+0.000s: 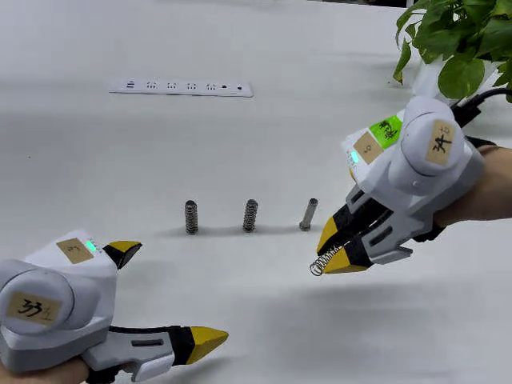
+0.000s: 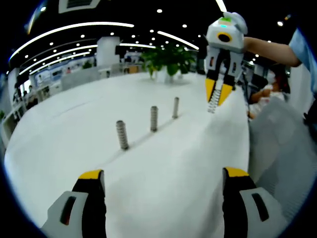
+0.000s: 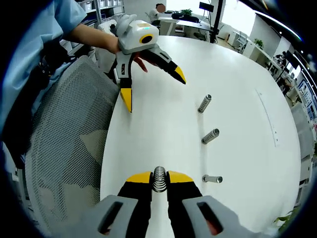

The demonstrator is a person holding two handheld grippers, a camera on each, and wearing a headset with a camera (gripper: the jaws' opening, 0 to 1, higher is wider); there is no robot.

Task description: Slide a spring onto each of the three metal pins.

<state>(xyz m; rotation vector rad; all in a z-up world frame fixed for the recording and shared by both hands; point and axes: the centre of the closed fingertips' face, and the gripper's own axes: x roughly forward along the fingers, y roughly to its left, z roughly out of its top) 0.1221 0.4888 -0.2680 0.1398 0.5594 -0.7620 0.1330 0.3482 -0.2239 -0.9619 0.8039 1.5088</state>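
Open tabletop [image 1: 264, 320] before and behind the three pins [image 1: 250, 215], power strip [image 1: 181, 87] well behind, plant [image 1: 456, 40] far right, right gripper [image 1: 326, 258] with spring [image 1: 318, 265] near the bare pin [image 1: 309, 214].

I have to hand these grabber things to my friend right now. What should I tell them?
Left gripper: jaws wide open, empty, over the white table.
Right gripper: shut on a small coiled metal spring, close to the pins.
Done: the left silver pin and the middle silver pin each wear a spring.
Left to do: slide the held spring onto the bare right silver pin.
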